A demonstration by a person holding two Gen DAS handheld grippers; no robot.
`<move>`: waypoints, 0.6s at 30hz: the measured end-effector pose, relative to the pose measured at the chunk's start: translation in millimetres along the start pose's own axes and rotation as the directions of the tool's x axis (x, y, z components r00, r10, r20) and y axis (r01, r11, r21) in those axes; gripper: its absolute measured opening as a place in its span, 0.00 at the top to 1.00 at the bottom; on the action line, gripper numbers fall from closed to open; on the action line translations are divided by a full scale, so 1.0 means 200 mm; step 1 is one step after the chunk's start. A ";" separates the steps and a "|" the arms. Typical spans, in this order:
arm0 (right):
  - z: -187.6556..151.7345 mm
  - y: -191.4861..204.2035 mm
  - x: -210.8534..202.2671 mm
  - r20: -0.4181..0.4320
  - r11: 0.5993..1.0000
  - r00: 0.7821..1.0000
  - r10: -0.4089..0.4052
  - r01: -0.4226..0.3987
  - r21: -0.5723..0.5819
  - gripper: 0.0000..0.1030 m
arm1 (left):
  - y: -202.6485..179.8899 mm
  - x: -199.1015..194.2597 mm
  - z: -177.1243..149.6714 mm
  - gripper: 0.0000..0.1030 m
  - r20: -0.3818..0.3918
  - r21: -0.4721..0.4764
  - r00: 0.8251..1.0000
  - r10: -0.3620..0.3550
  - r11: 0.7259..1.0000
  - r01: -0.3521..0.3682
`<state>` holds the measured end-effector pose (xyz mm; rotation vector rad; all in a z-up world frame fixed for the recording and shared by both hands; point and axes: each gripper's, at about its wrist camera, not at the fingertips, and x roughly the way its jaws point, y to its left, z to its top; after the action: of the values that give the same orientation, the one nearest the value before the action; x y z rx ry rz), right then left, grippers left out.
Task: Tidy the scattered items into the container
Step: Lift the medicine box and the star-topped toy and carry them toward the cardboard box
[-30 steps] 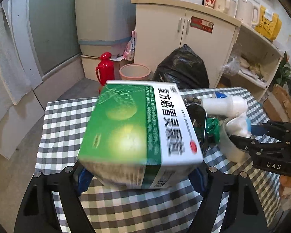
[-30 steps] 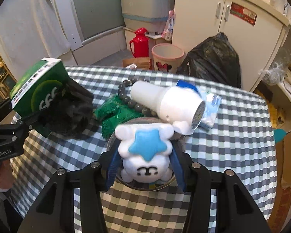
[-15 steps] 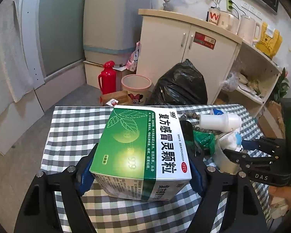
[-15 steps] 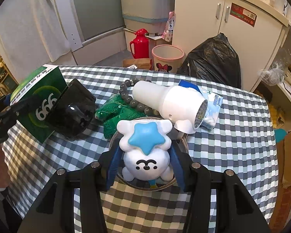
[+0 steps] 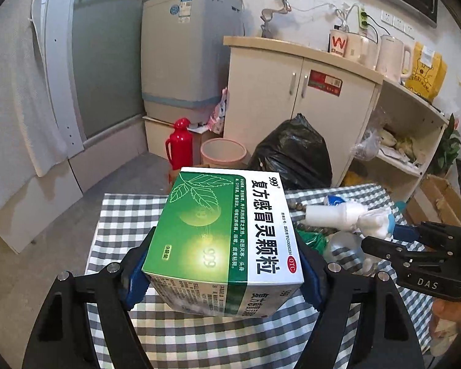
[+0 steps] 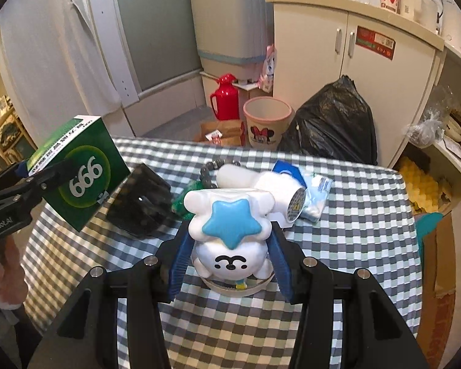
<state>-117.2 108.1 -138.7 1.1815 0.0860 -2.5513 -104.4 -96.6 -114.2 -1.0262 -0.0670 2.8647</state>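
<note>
My left gripper (image 5: 221, 272) is shut on a green and white medicine box (image 5: 227, 236), held well above the checked table; the same box (image 6: 76, 172) shows at the left of the right wrist view. My right gripper (image 6: 227, 258) is shut on a white bear toy with a blue star (image 6: 229, 233), lifted over a round metal tin (image 6: 239, 287). A black open container (image 6: 139, 204) lies on its side between the two. A white bottle (image 6: 261, 184), bead bracelet (image 6: 210, 167), green packet (image 6: 179, 206) and blue-white sachet (image 6: 315, 189) lie behind the toy.
The checked tablecloth (image 6: 353, 246) covers a small table. Beyond its far edge stand a black rubbish bag (image 6: 332, 123), a pink bin (image 6: 265, 124), a red flask (image 6: 224, 97) and a white cabinet (image 6: 368, 58). A person's hand (image 6: 3, 273) holds the left gripper.
Both grippers have risen: the medicine box went up and levelled out, uncovering the black container, and the bear toy was lifted higher above the tin.
</note>
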 end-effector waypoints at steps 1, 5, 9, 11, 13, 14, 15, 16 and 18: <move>0.00 0.00 -0.01 0.006 1.000 1.000 0.002 -0.002 0.000 0.53 | -0.01 -0.02 0.01 0.23 0.011 0.003 1.000 0.006 1.000 -0.006; 0.00 -0.02 -0.11 0.048 1.000 0.999 0.014 -0.015 0.013 0.53 | -0.05 -0.13 0.04 0.23 0.045 0.015 0.999 0.025 1.000 -0.026; 0.00 -0.04 -0.22 0.087 1.000 0.996 0.017 -0.019 0.021 0.53 | -0.11 -0.23 0.09 0.23 0.081 0.032 0.996 0.035 0.999 -0.038; 0.00 -0.06 -0.28 0.104 1.000 0.994 0.016 -0.018 0.024 0.53 | -0.15 -0.27 0.10 0.23 0.095 0.033 0.995 0.038 0.999 -0.041; 0.00 -0.07 -0.34 0.125 0.999 0.992 0.013 -0.017 0.028 0.53 | -0.18 -0.31 0.11 0.23 0.108 0.030 0.993 0.043 0.998 -0.047; 0.00 -0.08 -0.38 0.137 0.999 0.991 0.011 -0.015 0.030 0.53 | -0.20 -0.32 0.12 0.23 0.112 0.029 0.992 0.049 0.998 -0.053; 0.00 -0.09 -0.40 0.144 0.999 0.989 0.009 -0.014 0.031 0.53 | -0.23 -0.34 0.12 0.23 0.111 0.024 0.992 0.061 0.998 -0.064; 0.01 -0.10 -0.43 0.153 0.999 0.988 0.007 -0.012 0.032 0.53 | -0.25 -0.35 0.13 0.23 0.110 0.017 0.992 0.067 0.997 -0.069; 0.00 -0.12 -0.50 0.173 0.999 0.985 0.000 -0.006 0.036 0.53 | -0.28 -0.37 0.14 0.23 0.115 0.005 0.991 0.062 0.998 -0.063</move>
<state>-65.2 156.7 -65.5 0.9659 -0.0033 -2.6510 -60.7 -49.4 -42.1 -0.8774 -0.0314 2.9761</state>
